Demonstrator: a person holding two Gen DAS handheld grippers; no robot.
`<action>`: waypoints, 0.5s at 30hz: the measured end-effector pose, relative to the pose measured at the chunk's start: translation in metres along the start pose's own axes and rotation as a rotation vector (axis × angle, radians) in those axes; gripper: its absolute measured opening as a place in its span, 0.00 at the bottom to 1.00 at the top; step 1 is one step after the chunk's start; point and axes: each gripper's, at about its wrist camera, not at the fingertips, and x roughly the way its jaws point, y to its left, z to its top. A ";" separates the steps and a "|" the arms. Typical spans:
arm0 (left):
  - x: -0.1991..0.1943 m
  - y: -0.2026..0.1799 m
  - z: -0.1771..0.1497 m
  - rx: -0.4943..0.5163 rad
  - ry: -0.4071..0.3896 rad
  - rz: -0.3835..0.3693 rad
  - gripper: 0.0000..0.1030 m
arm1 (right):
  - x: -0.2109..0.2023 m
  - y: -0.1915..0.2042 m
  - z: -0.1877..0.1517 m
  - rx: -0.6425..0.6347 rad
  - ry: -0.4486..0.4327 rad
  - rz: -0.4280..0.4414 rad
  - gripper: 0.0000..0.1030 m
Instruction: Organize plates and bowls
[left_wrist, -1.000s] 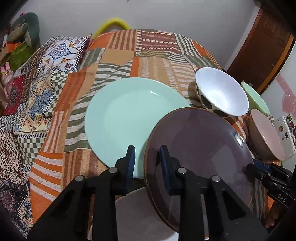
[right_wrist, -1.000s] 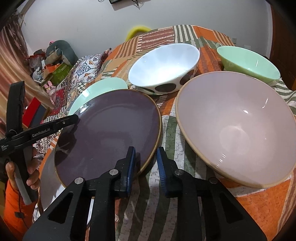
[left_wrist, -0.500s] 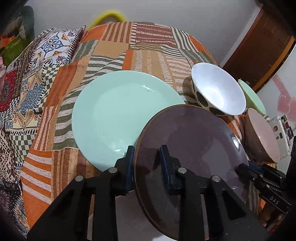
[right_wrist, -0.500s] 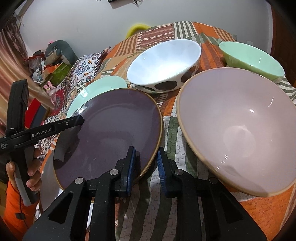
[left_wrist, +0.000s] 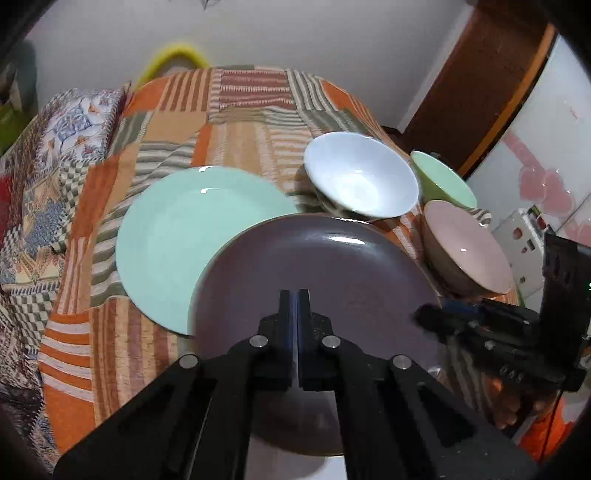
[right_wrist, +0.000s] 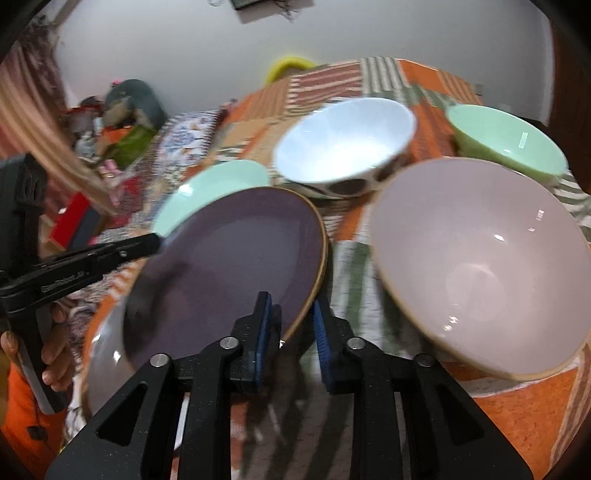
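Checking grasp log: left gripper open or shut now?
Shut. The left gripper's fingers meet with no visible gap, above the purple plate; whether they pinch its rim, cannot tell.

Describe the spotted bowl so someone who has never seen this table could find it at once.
On the orange striped patchwork tablecloth, look past the dark purple plate toward the far wall. There the round white bowl stands between the mint green plate and the mint green bowl. It alone has large dark spots outside.

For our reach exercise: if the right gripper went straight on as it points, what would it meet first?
The purple plate: its rim lies between the right gripper's fingers. Depth beyond is unclear.
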 end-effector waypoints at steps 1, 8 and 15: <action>-0.006 -0.008 0.002 0.037 -0.037 0.056 0.01 | 0.001 0.002 0.000 -0.001 0.006 0.008 0.18; -0.006 0.024 0.005 -0.069 -0.038 0.172 0.11 | 0.005 -0.007 -0.001 0.020 -0.001 -0.015 0.18; 0.021 0.060 -0.001 -0.179 0.042 0.175 0.35 | 0.006 -0.007 -0.002 0.029 -0.003 -0.024 0.18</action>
